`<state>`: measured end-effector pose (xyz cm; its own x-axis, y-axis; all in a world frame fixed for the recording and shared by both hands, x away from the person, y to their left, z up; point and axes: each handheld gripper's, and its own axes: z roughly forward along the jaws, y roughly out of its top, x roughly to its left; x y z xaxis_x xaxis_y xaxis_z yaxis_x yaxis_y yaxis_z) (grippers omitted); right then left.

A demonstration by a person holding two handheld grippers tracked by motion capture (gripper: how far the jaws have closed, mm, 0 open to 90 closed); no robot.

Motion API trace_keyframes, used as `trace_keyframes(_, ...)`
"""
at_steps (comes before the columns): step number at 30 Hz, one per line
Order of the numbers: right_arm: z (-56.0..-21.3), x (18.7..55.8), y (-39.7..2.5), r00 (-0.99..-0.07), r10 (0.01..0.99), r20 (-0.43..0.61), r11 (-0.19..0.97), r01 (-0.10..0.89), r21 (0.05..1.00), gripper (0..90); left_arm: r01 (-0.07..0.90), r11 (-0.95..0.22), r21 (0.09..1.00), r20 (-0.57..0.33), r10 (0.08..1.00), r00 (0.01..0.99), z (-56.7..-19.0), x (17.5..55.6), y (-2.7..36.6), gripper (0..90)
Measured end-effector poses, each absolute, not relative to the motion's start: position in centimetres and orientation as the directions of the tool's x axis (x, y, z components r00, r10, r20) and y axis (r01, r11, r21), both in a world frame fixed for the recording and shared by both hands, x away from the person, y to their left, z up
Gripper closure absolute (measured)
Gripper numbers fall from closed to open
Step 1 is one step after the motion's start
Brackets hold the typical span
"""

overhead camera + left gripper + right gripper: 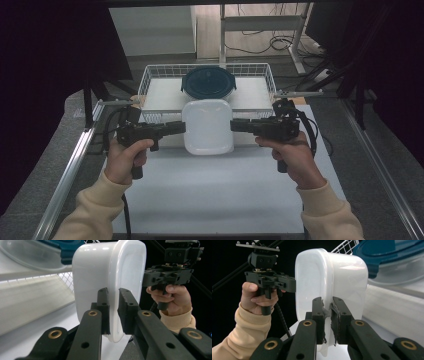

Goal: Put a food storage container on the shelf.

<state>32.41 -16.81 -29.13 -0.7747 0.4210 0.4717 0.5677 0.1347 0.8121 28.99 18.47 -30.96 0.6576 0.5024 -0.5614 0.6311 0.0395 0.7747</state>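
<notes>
A: From the high view, where is the white container (208, 126)?

B: Held up between the two tools, just in front of the wire basket (150, 76), over the white table (210, 195). The left gripper (181, 127) has it by its left rim, the right gripper (235, 125) by its right rim. A round bowl with a dark blue lid (208, 83) sits in the basket behind.

A: And in the left gripper view?

B: The left gripper (113, 311) has its jaws pinching the container's (100, 270) thin wall, one pad inside and one outside. Across it, the person's other hand (172, 296) holds its tool.

A: The right gripper view?

B: Same picture mirrored: the right gripper (327, 320) is closed on the rim edge of the container (347, 275), the wall squeezed between the pads.

A: How will it handle?

B: I'd judge it light, thin plastic, fairly smooth and a bit flexible, so the wall could bow or slip under an uneven pull. The rim at mid-length on opposite sides, as taken now, looks like the soundest place to hold it level.
</notes>
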Motion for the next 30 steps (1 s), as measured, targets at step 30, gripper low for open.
trace_keyframes(30,-23.0,36.3,-15.9,-0.784,0.434,0.444,0.122,0.539,0.833,81.1,0.603,0.033,0.797,-0.534,0.506,0.678,-24.8,33.2,19.4,80.3)
